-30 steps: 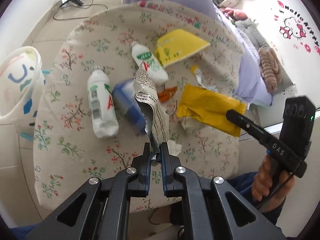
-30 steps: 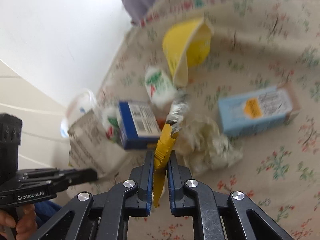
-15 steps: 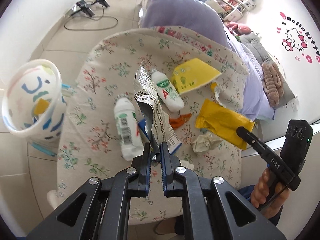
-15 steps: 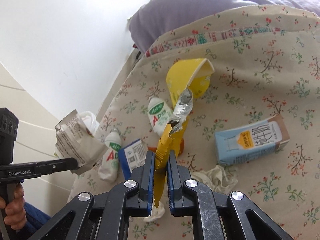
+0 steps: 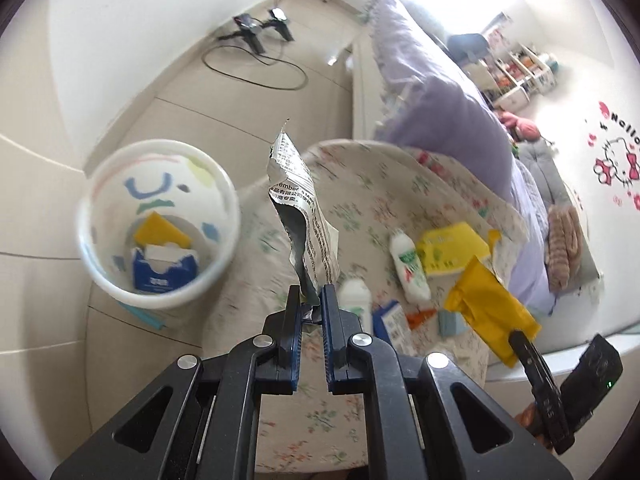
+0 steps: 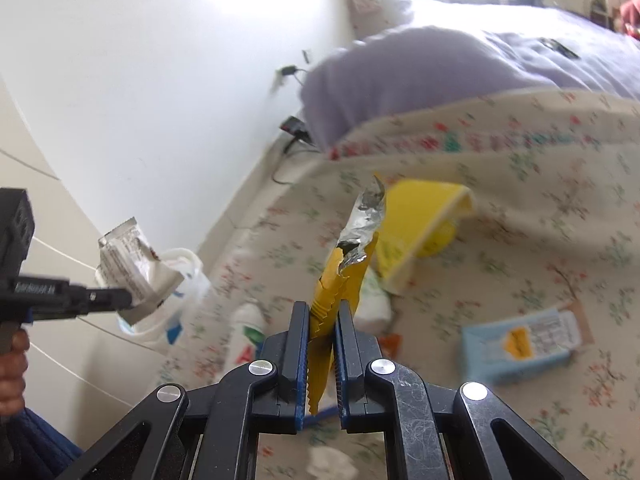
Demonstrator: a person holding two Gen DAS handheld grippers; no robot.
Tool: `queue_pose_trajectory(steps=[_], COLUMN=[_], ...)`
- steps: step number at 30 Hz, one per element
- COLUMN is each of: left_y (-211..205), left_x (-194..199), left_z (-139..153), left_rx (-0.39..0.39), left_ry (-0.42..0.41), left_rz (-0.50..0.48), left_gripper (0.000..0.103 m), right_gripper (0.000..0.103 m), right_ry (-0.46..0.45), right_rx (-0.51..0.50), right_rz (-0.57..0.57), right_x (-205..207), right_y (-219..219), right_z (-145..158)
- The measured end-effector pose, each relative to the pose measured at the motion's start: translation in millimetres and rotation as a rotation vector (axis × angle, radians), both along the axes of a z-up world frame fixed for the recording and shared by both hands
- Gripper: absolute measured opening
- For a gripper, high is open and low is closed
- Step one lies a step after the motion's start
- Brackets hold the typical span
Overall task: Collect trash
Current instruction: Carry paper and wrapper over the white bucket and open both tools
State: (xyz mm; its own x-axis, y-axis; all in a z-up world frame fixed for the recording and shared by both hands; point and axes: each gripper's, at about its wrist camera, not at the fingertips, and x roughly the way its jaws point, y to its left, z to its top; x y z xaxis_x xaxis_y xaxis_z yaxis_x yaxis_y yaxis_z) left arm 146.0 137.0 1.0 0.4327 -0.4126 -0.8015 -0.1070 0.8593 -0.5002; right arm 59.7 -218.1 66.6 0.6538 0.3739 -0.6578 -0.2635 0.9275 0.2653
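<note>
Your left gripper point(image 5: 310, 304) is clamped on the bottom edge of a silver printed foil wrapper point(image 5: 300, 216), which stands up through the middle of the left wrist frame. To its left, in the left half of that frame, the white paper bin point(image 5: 100, 256) sits on the floor with a yellow piece and a blue carton already inside.

Your right gripper point(image 6: 322, 320) pinches a yellow wrapper point(image 6: 340, 280) with a silver lining, upright at the centre of the right wrist frame.

On the floral cloth point(image 6: 540, 208) behind it lie a yellow cup point(image 6: 416, 224) on its side, two white bottles point(image 5: 410, 266), a pale blue carton point(image 6: 520, 344) at lower right and a crumpled tissue point(image 6: 332, 464) at the bottom edge.
</note>
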Motion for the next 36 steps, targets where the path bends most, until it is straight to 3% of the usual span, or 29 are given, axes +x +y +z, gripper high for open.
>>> queue_pose_trajectory(steps=[9, 17, 24, 32, 33, 36], left_y=[57.7, 68.7, 76.0, 84.9, 86.3, 96.3], left_x=[18.0, 27.8, 31.0, 35.4, 35.1, 31.3], left_z=[-23.2, -38.9, -49.3, -67.2, -69.7, -71.0], left_rx=[0.018, 0.043, 0.062, 0.042, 0.047, 0.027], left_ry=[0.083, 0.133, 0.189, 0.273, 0.291, 0.300], left_rz=[0.132, 0.154, 0.176, 0.225, 0.232, 0.277], left_gripper=[0.009, 0.009, 0.010, 0.012, 0.016, 0.044], right_gripper=[0.010, 0.010, 0.010, 0.010, 0.010, 0.010], right_ry=[-0.002, 0.027, 0.091, 0.173, 0.174, 0.172], right_rx=[-0.027, 0.004, 0.014, 0.055, 0.062, 0.063], right_rz=[0.127, 0.256, 0.341, 0.326, 0.324, 0.324], right_x=[26.4, 54.0, 77.1, 101.1, 102.6, 104.8], right_y=[76.1, 149.9, 209.0, 241.7, 243.8, 247.2], right_z=[0.8, -0.9, -21.1, -55.3, -56.8, -59.1])
